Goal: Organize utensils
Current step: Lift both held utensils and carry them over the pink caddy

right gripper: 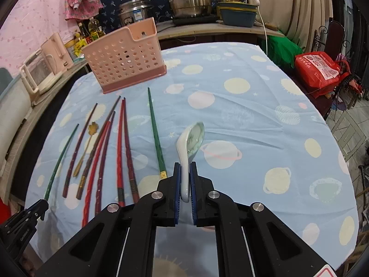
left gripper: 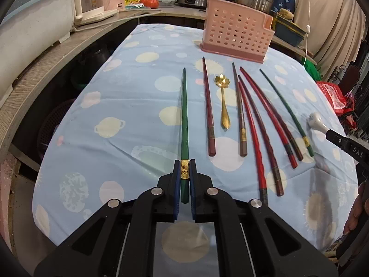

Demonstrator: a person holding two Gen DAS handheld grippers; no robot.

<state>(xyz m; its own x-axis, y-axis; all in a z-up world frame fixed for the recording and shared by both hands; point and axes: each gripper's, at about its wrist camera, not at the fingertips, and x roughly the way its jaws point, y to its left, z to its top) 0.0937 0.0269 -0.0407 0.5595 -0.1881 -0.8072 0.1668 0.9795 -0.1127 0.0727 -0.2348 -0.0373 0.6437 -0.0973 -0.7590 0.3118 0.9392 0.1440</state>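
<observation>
The table (left gripper: 110, 106), under a blue cloth (right gripper: 265, 106) printed with planets, carries everything, and the pink basket (left gripper: 235, 32) stands at its far edge, perforated and open at the top, likely the place the utensils are meant to end up. Between basket and grippers the chopsticks (left gripper: 253, 115) lie in a loose fan with thick ends nearest, which seems to leave each easy to take by its end; a small gold spoon (left gripper: 224, 106) lies among them. The left gripper (left gripper: 185, 173) is clamped on the gold-banded thick end of a green chopstick (left gripper: 184, 115), whose tip points toward the basket; whether it is lifted off the cloth cannot be told. The right gripper (right gripper: 185, 175) is closed on the handle of a white ceramic spoon (right gripper: 192, 138), bowl forward and seemingly raised off the cloth, with a second green chopstick (right gripper: 155, 133) just to its left. Gripping at the ends probably lets each piece drop into the basket lengthwise. Behind, a counter (left gripper: 57, 46) holds pots, oil bottles and a kettle; a red bag (right gripper: 318, 67) sits to the right.
</observation>
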